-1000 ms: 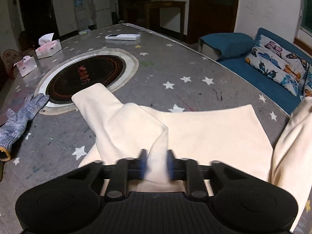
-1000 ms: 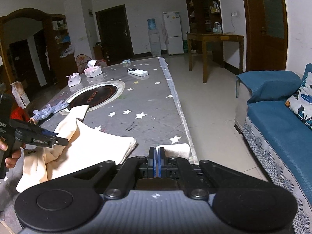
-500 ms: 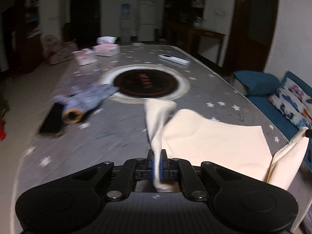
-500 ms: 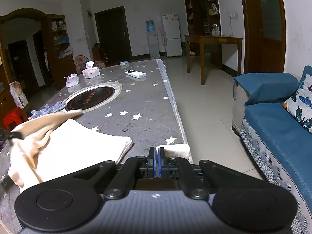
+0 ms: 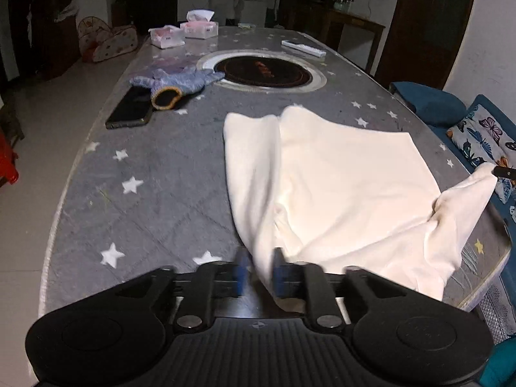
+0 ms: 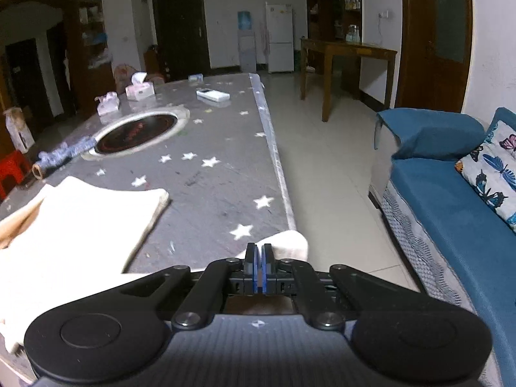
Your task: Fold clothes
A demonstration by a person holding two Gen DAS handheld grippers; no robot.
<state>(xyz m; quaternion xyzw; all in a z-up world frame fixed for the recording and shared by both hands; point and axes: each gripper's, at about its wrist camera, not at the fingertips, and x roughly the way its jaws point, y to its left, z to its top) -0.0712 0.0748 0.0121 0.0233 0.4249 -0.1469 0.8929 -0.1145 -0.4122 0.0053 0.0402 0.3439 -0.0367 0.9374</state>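
The left tongs (image 5: 258,272) stand parted, a sleeve of the garment (image 5: 338,180) hanging loose between them; the right tongs (image 6: 259,266) pinch its other corner. The cloth lies on the surface (image 5: 161,177) between them — long axis left to right.

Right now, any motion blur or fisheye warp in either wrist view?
Left wrist view: blur on the left gripper tips and the cloth between them; table edges bow with fisheye. Right wrist view: glove and cloth edge smeared, right gripper fairly sharp; door frame curves. Room dim in both.
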